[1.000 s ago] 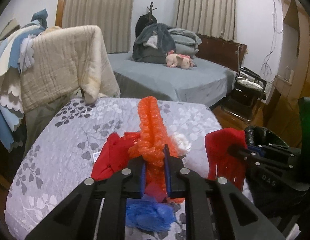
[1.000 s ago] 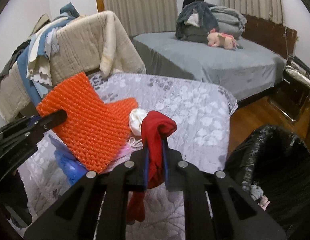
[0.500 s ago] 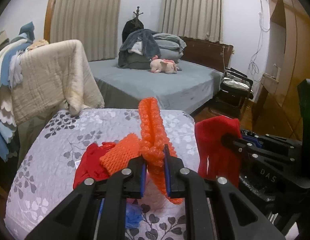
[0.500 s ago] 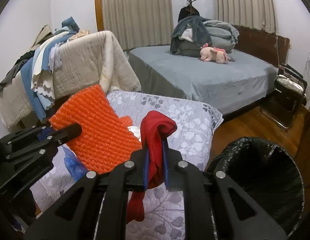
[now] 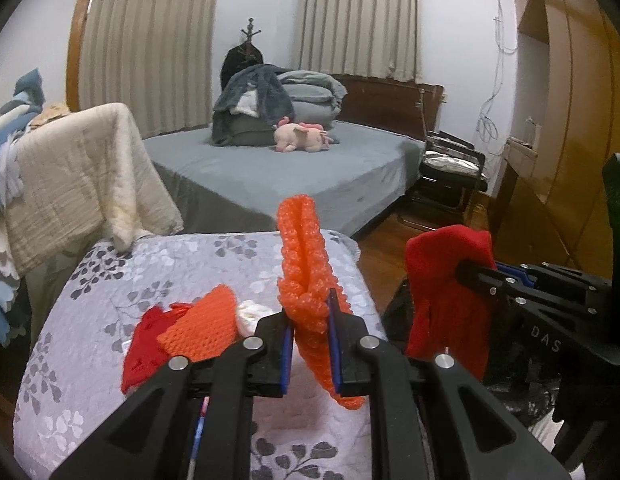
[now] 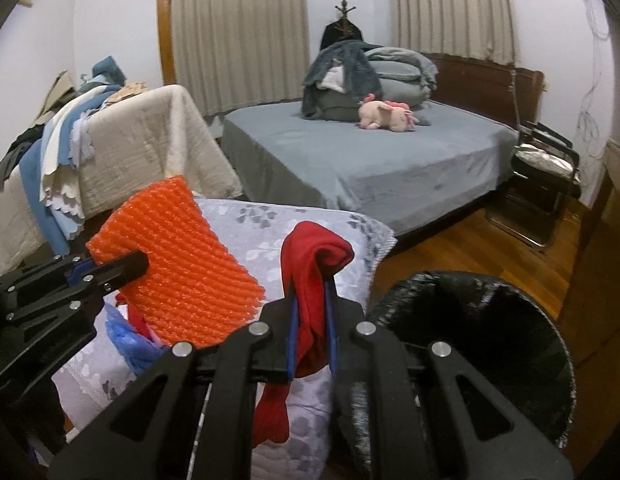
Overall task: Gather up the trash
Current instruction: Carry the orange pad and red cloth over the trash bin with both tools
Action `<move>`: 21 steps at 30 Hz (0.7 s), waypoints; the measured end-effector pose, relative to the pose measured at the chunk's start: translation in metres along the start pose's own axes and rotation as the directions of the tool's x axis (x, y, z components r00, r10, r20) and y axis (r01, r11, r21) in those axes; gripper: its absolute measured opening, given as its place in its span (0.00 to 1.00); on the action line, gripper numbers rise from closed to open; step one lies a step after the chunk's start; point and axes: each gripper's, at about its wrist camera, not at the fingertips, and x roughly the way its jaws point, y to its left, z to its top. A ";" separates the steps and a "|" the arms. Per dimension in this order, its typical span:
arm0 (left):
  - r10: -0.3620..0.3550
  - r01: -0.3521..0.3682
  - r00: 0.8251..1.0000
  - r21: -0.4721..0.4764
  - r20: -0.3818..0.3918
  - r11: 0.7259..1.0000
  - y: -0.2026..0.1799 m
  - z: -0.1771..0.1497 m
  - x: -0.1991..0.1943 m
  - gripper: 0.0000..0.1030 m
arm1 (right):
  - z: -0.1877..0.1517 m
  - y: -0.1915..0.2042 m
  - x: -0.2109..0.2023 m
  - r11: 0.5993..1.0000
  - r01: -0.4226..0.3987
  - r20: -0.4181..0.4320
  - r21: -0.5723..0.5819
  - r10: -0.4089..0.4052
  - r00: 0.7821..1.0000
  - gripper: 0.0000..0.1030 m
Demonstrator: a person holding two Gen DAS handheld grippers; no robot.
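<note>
Change: both tools have risen off the quilted tabletop (image 5: 109,280) since a second ago, and the bin mouth now fills more of the right wrist view; I judge the loads are being carried to the bin.
Left tool (image 5: 310,332): clenched on one orange foam net sleeve (image 5: 305,280), held above the tabletop's near right corner.
Right tool (image 6: 312,312): clenched on one red cloth scrap (image 6: 314,276), just beside the bin rim.
Bin: one black-lined trash bin (image 6: 490,320) on the floor off the tabletop's right edge.
Left on tabletop: one smaller orange net piece (image 5: 205,324), one red scrap (image 5: 143,340), one white wad (image 5: 251,314), one blue crumpled piece (image 6: 125,340), near the front edge.
</note>
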 end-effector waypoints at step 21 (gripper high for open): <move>-0.132 0.132 0.991 0.104 -0.009 0.986 -0.078 0.011 0.026 0.14 | -0.016 -0.079 -0.034 0.982 0.164 0.013 0.090 -0.166 0.986 0.11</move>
